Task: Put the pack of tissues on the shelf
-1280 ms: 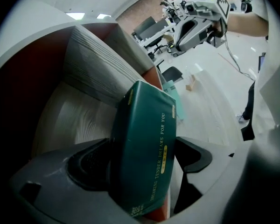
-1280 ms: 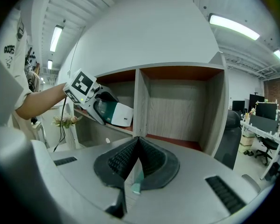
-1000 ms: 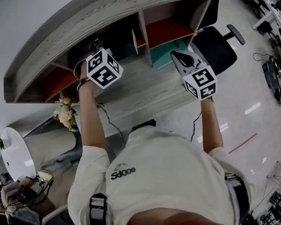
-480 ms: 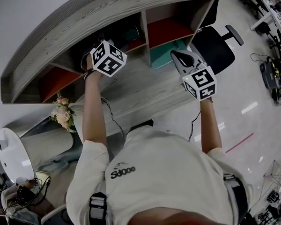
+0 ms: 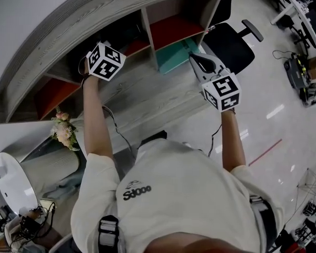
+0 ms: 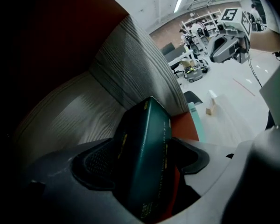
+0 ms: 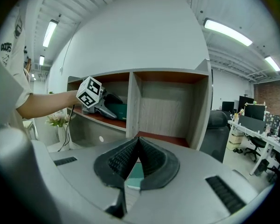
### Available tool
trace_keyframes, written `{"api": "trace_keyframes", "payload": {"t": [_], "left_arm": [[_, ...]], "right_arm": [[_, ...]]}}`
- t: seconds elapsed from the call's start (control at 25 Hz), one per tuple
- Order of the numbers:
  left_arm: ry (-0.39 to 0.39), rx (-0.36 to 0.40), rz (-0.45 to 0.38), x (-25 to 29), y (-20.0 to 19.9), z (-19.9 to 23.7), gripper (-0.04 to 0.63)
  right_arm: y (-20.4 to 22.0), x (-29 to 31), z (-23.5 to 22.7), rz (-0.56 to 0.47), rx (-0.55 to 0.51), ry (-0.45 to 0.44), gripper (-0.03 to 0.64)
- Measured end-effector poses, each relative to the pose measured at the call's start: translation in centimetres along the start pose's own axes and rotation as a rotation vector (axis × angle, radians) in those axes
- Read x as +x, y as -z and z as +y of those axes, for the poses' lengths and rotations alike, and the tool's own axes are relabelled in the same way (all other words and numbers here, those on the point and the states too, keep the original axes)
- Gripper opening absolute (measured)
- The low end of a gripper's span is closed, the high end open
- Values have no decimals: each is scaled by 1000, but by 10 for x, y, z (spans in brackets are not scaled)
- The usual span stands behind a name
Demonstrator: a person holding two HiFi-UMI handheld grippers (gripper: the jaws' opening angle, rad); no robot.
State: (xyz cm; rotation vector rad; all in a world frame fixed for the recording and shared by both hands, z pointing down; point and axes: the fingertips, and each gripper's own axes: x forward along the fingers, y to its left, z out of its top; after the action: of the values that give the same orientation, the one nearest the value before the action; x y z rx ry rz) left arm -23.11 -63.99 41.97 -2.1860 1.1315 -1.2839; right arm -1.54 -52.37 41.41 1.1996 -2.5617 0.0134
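My left gripper (image 6: 144, 158) reaches into the left bay of the shelf (image 5: 95, 16). Its pads clamp the dark green tissue pack (image 6: 149, 125), which stands on edge between them. In the right gripper view the pack sits low over the bay's red board (image 7: 95, 116), toward the board's right end and just beside the divider (image 7: 133, 104). I cannot tell whether it touches the board. My right gripper (image 7: 138, 144) hangs near the right end of the desk (image 5: 147, 101), well apart from the left one. It faces the right bay (image 7: 170, 108), and its jaws are pressed together at the tips with nothing between them.
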Motion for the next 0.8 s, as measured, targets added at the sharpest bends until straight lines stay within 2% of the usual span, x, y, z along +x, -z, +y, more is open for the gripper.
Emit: {"api": "trace_keyframes", "payload": {"t": [0.08, 0.28, 0.48, 0.56, 0.8], "left_arm": [[-32, -20, -12, -5, -1, 1, 393], [-167, -193, -80, -51, -10, 6, 399], [-209, -300, -106, -108, -8, -23, 395], [-225, -341, -118, -133, -4, -42, 364], [-271, -526, -197, -209, -1, -101, 173]], "right_arm": [[-3, -11, -2, -9, 8, 15, 5], [-14, -42, -2, -47, -19, 27, 5], [-18, -75, 5, -84, -55, 28, 5], [-19, -89, 11, -100, -66, 26, 5], [-30, -136, 37, -150, -111, -6, 5]]}}
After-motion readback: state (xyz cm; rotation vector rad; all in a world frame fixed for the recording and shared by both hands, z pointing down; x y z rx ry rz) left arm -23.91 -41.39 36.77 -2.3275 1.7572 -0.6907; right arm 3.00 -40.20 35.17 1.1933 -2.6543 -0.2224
